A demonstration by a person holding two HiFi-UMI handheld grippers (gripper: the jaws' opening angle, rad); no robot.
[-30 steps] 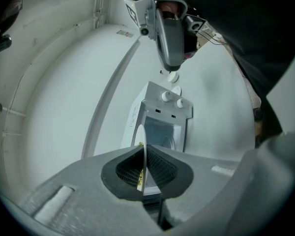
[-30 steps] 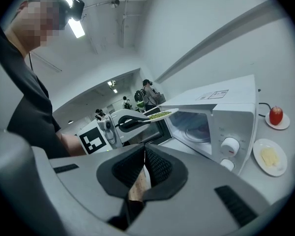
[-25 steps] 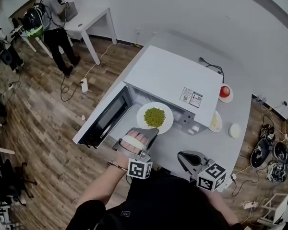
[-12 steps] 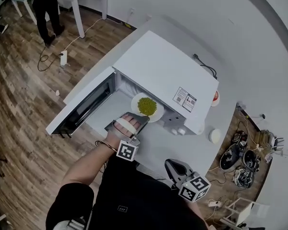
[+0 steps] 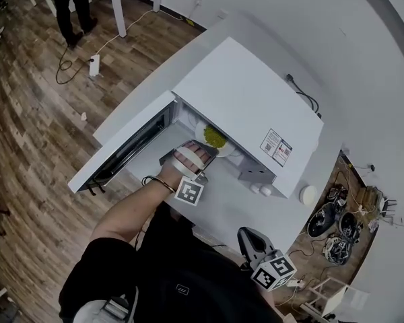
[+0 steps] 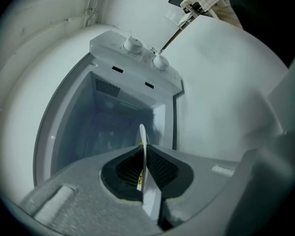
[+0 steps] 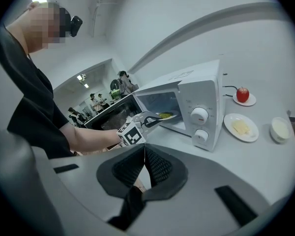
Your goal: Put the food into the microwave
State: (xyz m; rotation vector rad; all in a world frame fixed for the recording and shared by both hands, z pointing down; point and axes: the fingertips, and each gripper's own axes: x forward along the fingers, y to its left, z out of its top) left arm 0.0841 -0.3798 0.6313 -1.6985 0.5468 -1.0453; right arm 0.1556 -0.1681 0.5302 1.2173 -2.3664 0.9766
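Left gripper [image 5: 206, 152] is clamped on the rim of the plate of peas [image 5: 215, 138]. The plate's partway into the mouth of the microwave [image 5: 252, 96], around 1 o'clock from the gripper. The door [image 5: 124, 152] hangs open toward 8 o'clock. Right gripper [image 5: 246, 235] is down at 5 o'clock, jaws pressed together on nothing.
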